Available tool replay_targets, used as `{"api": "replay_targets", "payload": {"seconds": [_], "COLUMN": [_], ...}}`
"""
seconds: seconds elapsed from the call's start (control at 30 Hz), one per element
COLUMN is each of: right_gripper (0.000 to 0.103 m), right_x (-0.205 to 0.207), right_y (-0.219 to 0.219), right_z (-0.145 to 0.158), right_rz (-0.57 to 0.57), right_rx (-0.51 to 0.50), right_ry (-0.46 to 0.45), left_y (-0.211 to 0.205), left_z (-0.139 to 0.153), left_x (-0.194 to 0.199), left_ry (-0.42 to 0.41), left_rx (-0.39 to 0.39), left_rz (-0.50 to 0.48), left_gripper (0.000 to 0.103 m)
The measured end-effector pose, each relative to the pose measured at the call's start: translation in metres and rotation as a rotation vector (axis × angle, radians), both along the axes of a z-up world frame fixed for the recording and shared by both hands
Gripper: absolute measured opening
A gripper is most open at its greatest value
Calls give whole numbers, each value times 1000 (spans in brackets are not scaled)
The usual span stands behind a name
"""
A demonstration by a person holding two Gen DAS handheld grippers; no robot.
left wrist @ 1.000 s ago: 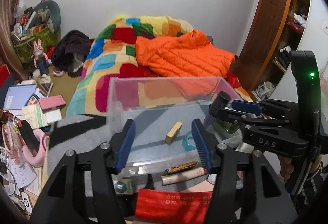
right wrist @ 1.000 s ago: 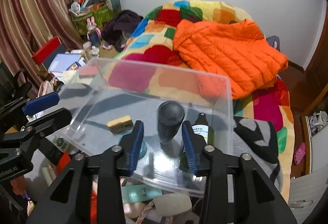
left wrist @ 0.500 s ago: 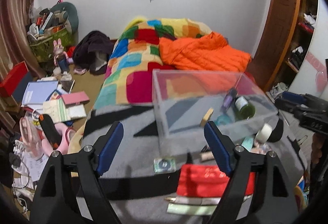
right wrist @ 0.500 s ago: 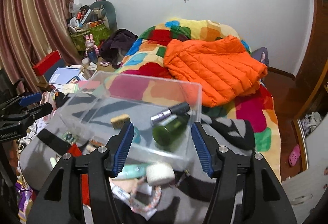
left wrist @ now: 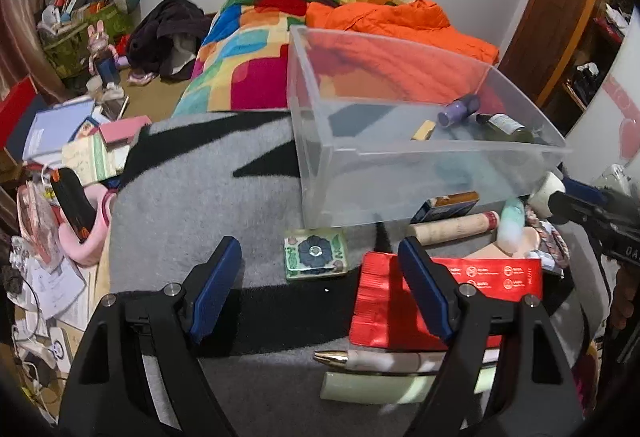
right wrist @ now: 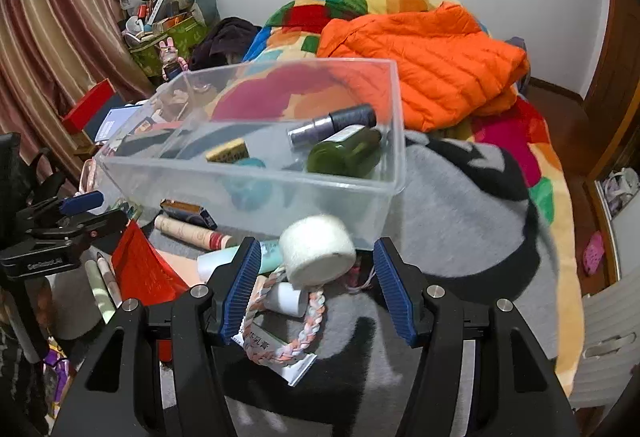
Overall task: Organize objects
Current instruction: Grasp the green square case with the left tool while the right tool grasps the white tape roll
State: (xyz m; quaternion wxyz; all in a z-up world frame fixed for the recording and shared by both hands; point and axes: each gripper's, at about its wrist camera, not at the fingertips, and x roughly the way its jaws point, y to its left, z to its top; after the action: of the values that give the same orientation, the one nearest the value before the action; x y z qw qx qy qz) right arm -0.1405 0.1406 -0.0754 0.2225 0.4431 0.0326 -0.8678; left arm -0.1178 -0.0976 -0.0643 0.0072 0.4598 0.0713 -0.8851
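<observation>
- The bed's grey-and-black blanket [left wrist: 192, 205] carries everything; both grippers have dropped lower toward it than a second ago.
- The clear rectangular plastic bin [right wrist: 256, 173] sits ahead of both sets of jaws. It already holds a dark green glass bottle [right wrist: 344, 153], a purple-capped tube [right wrist: 332, 125], a yellow-topped sponge block [right wrist: 228, 151] and a teal round item seen dimly through the near wall.
- The left gripper [left wrist: 320, 289] has its jaws spread wide and empty, wider than a second ago; the flat red packet [left wrist: 448, 297] lies under and beyond its right-hand jaw.
- The right gripper [right wrist: 316, 285], jaws about half open and holding nothing, frames the white roll of tape [right wrist: 316, 251], which lies between the blue pads without touching either. A second ago these jaws were narrower, with the dark-capped bottle between them over the bin; that bottle now lies inside, so one drop looks complete.
- The small square tile with a blue flower [left wrist: 316, 253] lies just ahead of the left jaws, between them and the bin.
- The pink-and-white braided cord [right wrist: 304, 325] lies right at the right jaws, below the roll; the roll looks the likely next pick.
</observation>
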Motion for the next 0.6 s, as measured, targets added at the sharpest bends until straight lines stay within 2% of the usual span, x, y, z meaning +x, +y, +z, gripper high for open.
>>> {"api": "replay_targets", "payload": {"seconds": [0.13, 0.2, 0.3, 0.6], "right_gripper": [55, 53, 39, 38], "right_x": [-3, -4, -4, 12], "right_y": [0, 0, 0, 2], "right_z": [-7, -10, -11, 1], "right_rz": [-12, -18, -15, 0], "right_rx": [-12, -16, -17, -13], "right_ry": [-17, -23, -24, 36], "left_y": [-6, -6, -3, -2], "left_z": [-5, -8, -9, 2], "left_x": [-2, -3, -1, 16], "left_ry": [-7, -18, -24, 31], "left_rx": [22, 24, 18, 10], "left_rz": [18, 12, -6, 4], "left_gripper": [68, 53, 35, 33]}}
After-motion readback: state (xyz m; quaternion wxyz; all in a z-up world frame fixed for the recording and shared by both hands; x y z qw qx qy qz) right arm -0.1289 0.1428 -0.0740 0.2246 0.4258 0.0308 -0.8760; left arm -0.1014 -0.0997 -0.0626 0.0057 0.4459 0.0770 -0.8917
